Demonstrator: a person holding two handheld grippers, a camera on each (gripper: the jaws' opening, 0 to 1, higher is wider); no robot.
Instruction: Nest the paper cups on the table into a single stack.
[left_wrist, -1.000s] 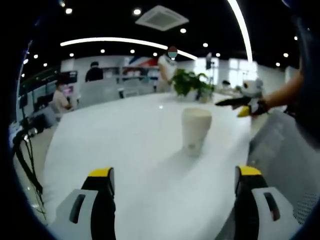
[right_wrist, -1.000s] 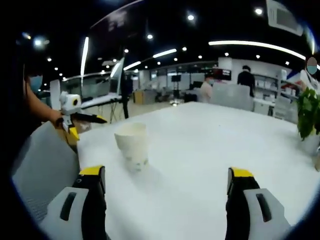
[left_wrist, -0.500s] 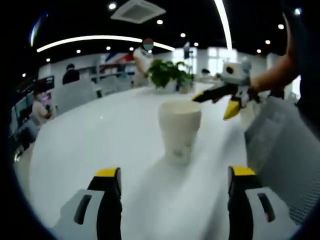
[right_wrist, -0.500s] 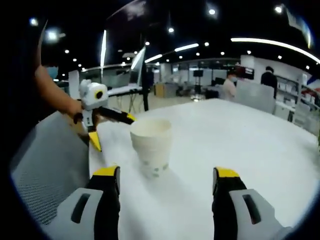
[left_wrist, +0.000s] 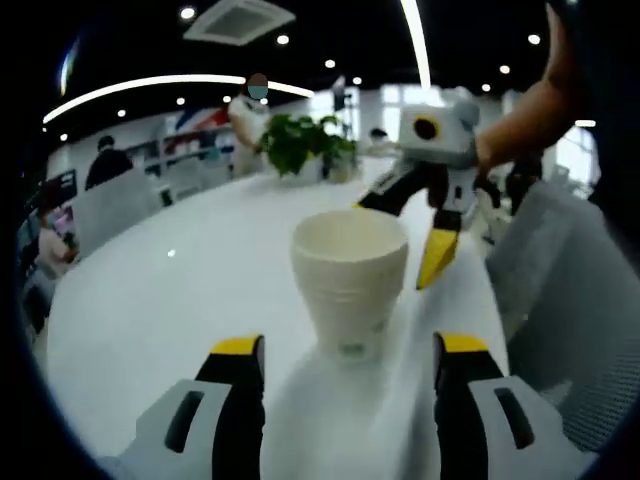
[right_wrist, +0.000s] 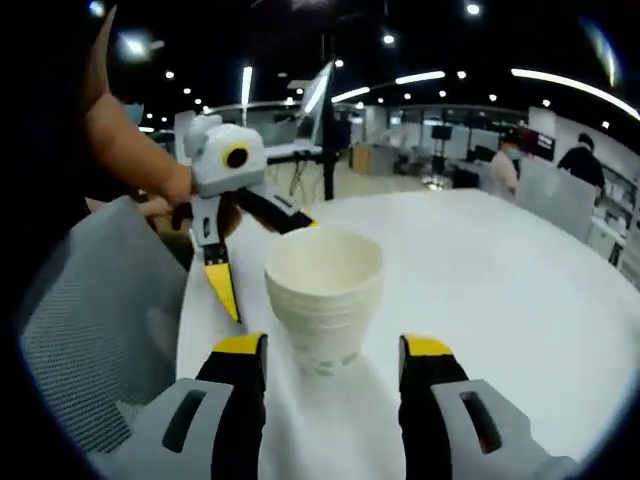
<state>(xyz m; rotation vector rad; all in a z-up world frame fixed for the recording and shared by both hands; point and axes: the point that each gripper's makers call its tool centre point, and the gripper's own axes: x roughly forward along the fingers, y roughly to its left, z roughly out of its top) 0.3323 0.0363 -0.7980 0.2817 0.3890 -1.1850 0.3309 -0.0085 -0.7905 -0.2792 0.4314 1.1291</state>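
While jaws spread, both grippers (left_wrist: 342, 350) (right_wrist: 328, 348) flank apparently nested cups (left_wrist: 350, 275) | table (left_wrist: 180, 300)

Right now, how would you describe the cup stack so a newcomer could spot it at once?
Start from the big white table; near its edge by the grey mesh chair stands the stack of cream paper cups, upright and open at the top. Its stepped rims and small green print near the base mark it out.
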